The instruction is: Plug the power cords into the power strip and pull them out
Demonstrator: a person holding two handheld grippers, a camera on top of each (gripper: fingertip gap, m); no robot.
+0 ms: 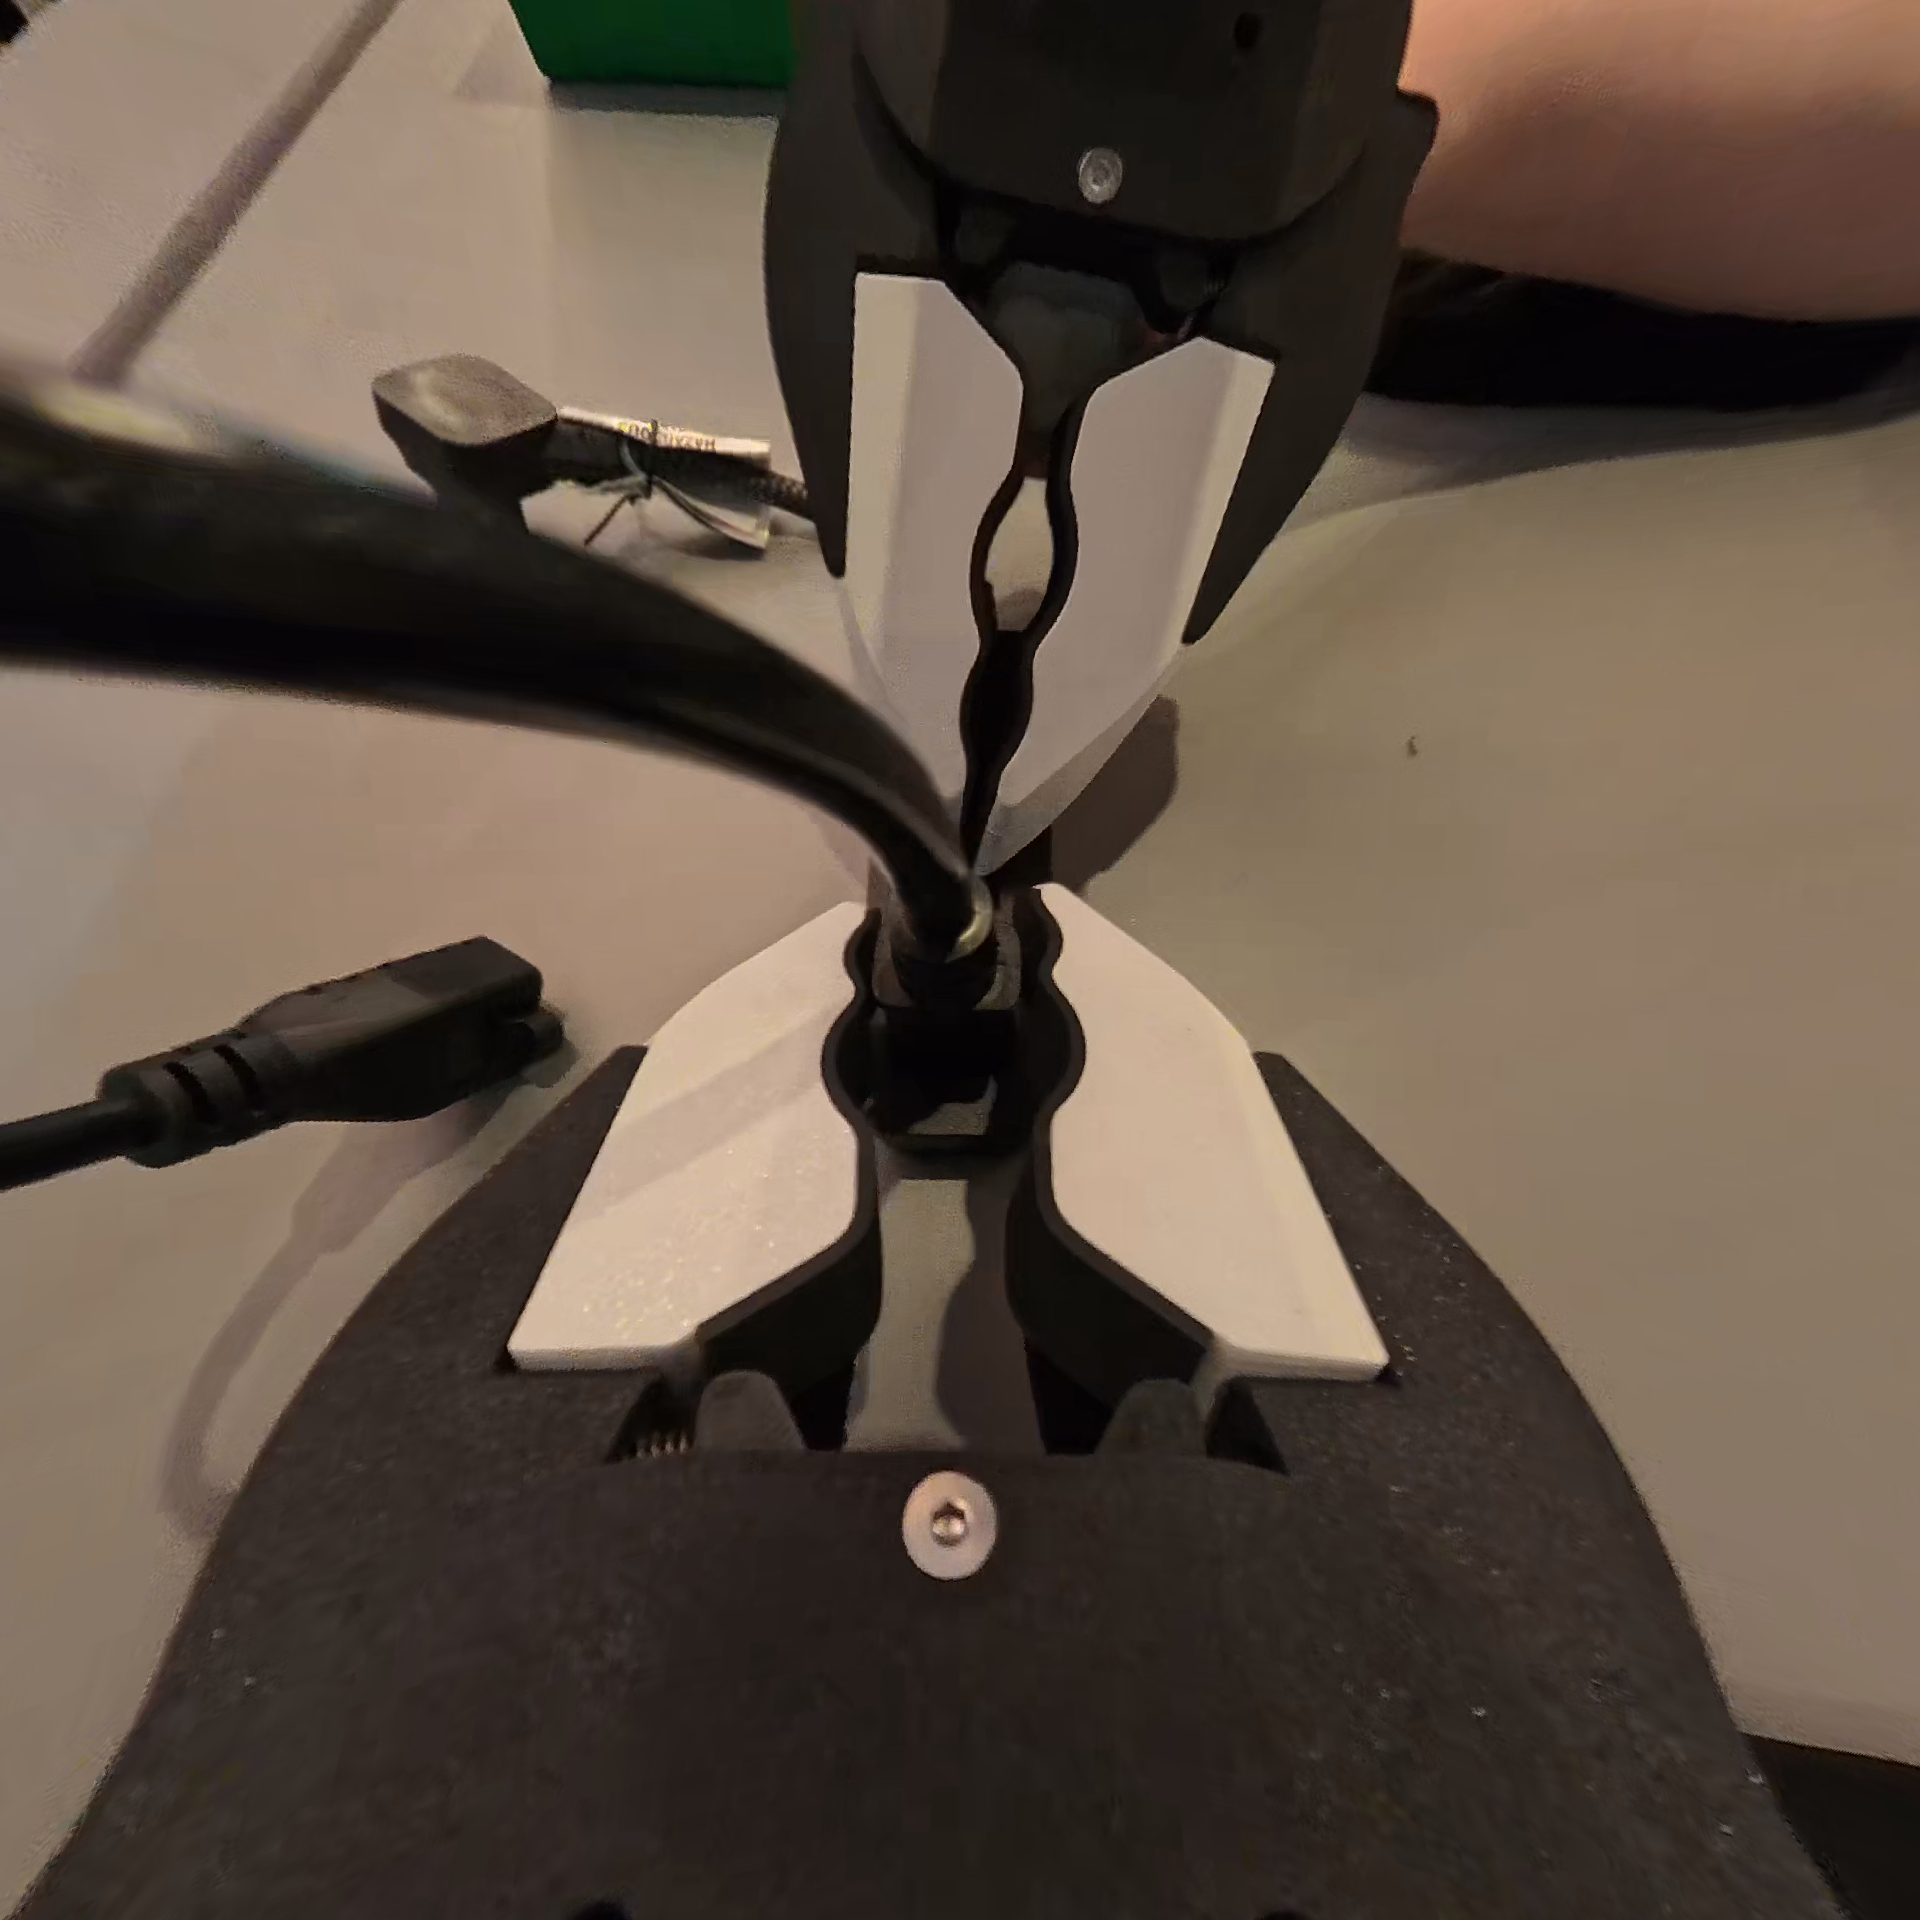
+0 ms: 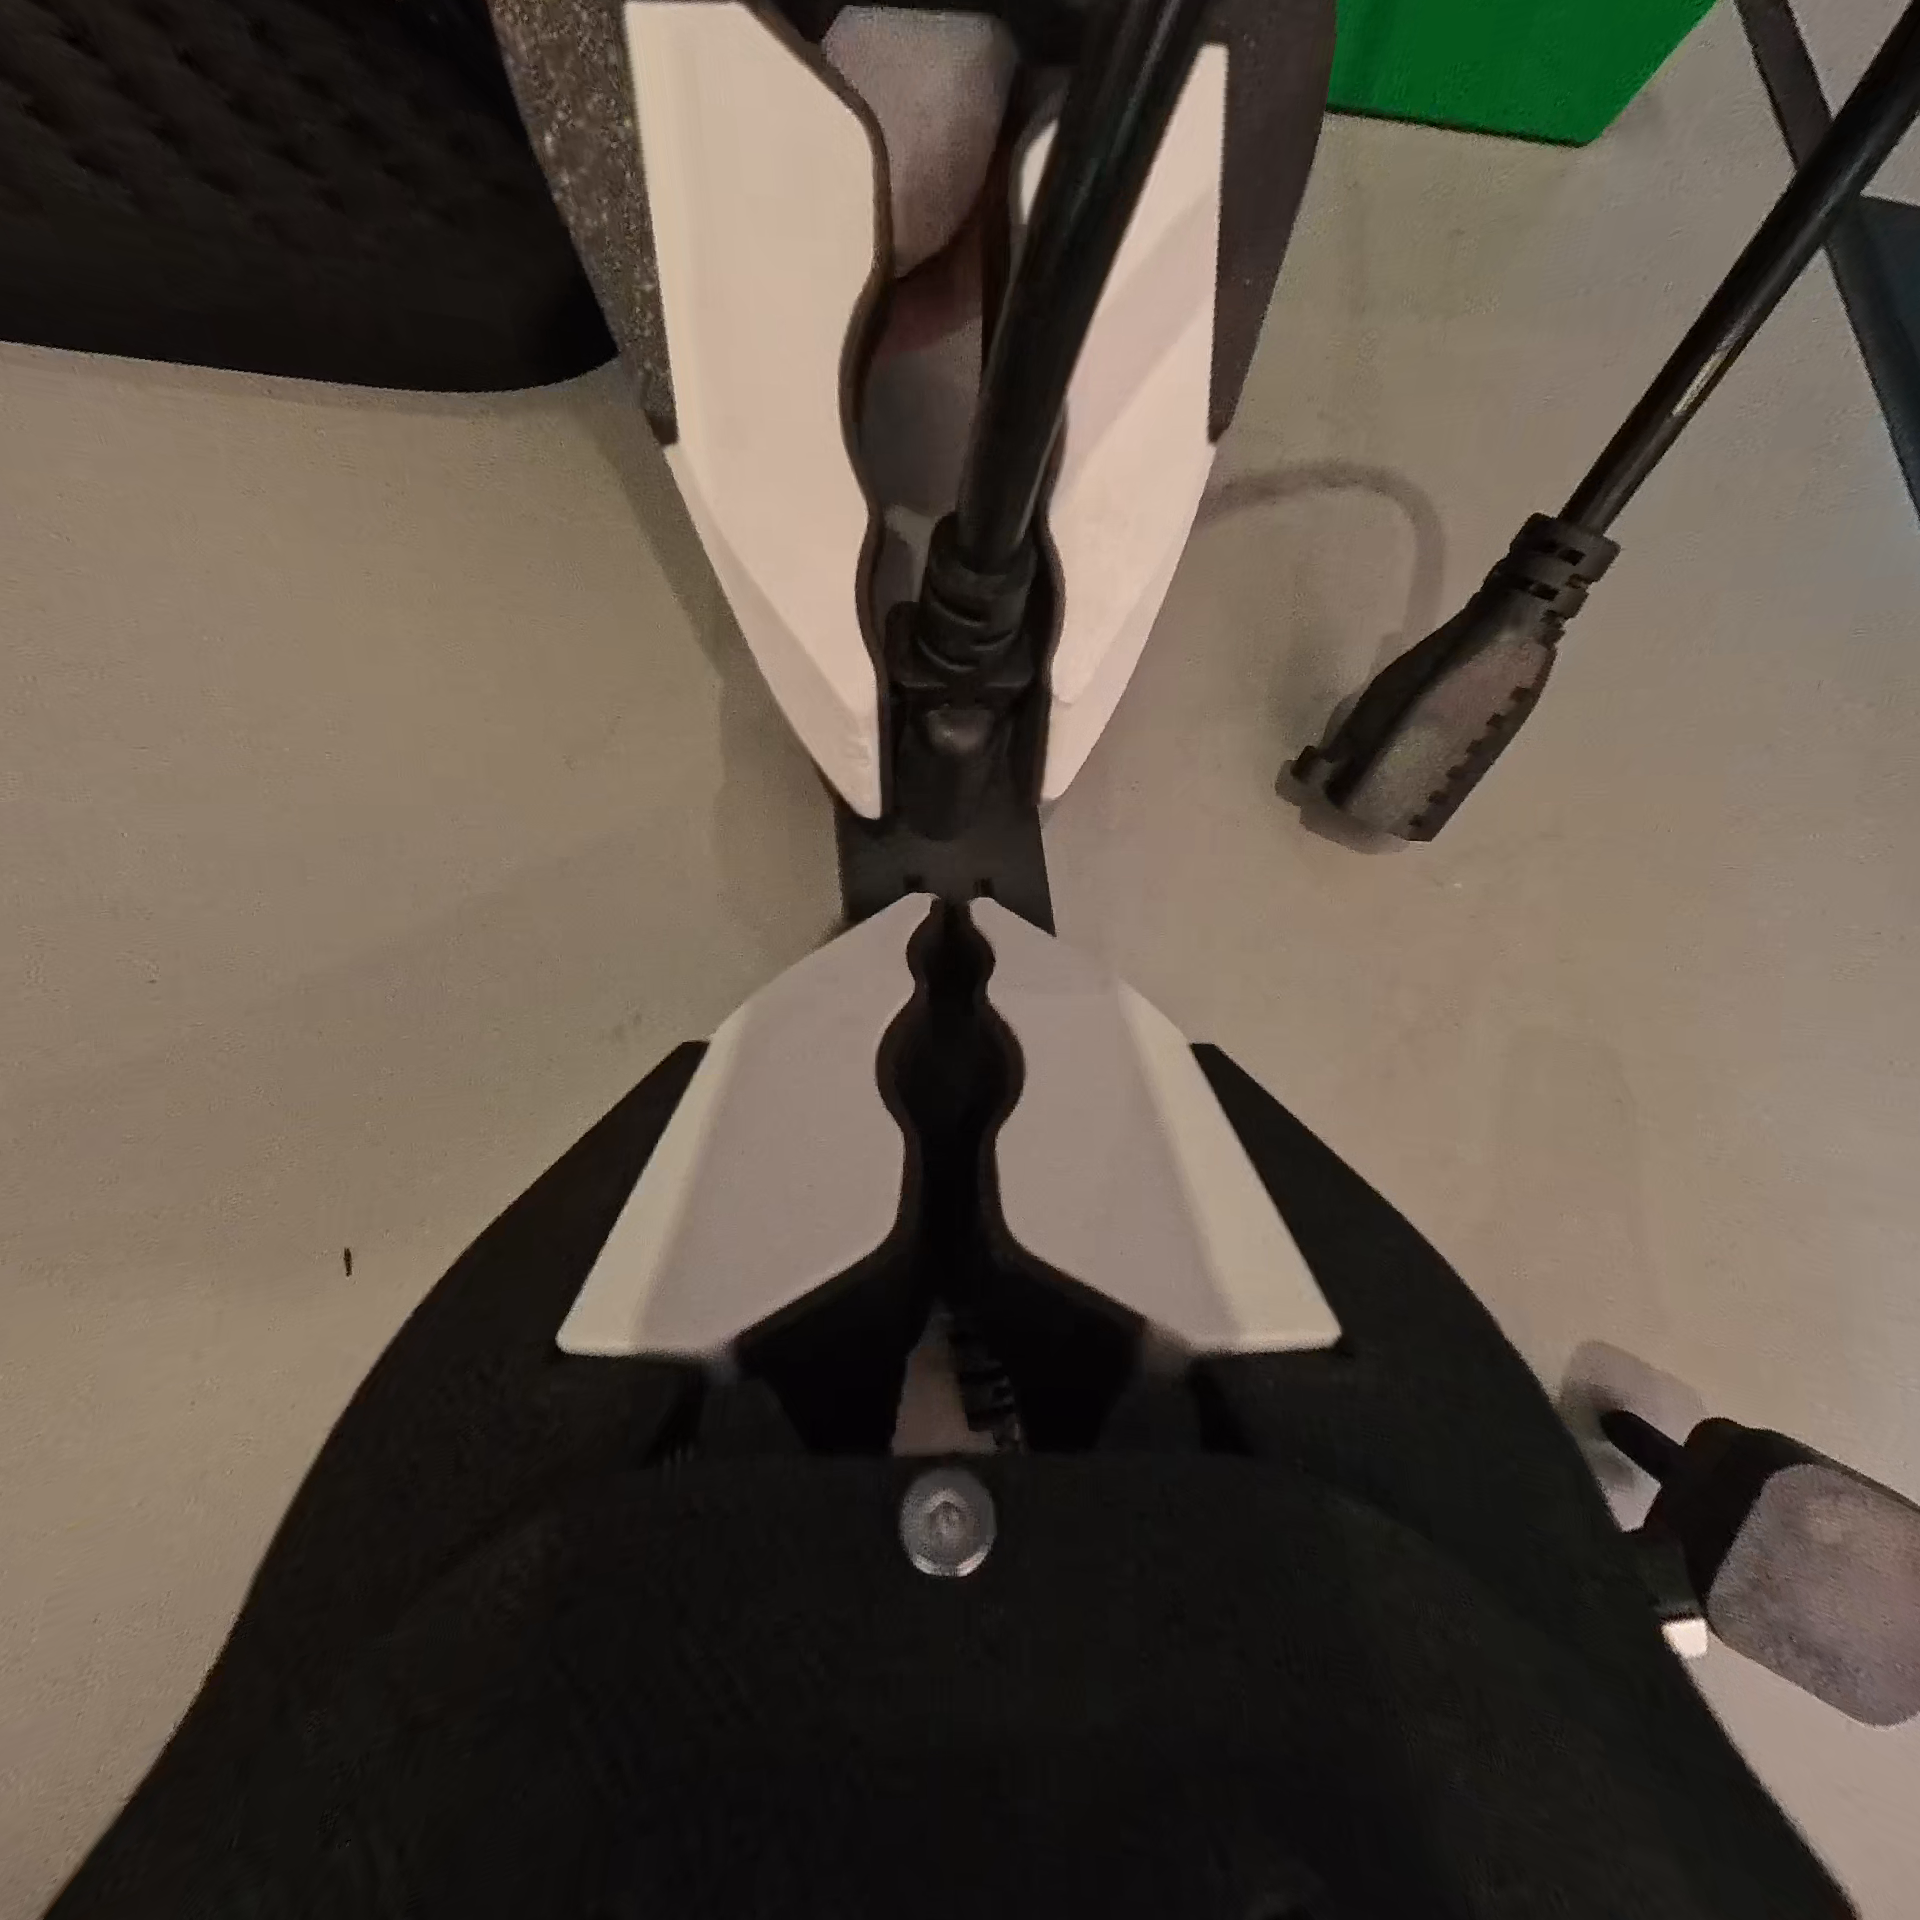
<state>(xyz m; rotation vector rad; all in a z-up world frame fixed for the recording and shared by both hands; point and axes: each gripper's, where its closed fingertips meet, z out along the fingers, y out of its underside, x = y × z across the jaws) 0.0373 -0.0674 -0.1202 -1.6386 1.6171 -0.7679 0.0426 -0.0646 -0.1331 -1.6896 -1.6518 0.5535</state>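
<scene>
1. Left tool (image 1: pixel 951 935): clamped on the black plug (image 2: pixel 951 748) of a power cord (image 1: pixel 520 623), held up off the bench (image 1: pixel 1455 935) dead centre. Cord sweeping off toward 9 o'clock in the left wrist view.
2. Right tool (image 2: pixel 951 920): fingers pressed together, tips right up against the flared end of that same plug. Can't tell if anything's actually pinched in there.
3. Power strip: not clearly in either view. Small white piece (image 2: pixel 1621 1423) at 4 o'clock in the right wrist view with a dark plug (image 2: pixel 1808 1558) just beside it. Might be part of the strip, can't say.
4. Step in hand, best guess: sorting out the grip or lining up the plug between both tools, before any plugging in.
5. Next up, probably: back the right tool off, find the strip, point the prongs at a socket and push straight.
6. Spares on the bench: loose connector (image 1: pixel 416 1023) at 9 o'clock, another plug (image 1: pixel 468 410) at 11 o'clock.
7. Writing: paper tag (image 1: pixel 675 442) tied on that 11 o'clock cord, print too small to read. No brand readable anywhere.
</scene>
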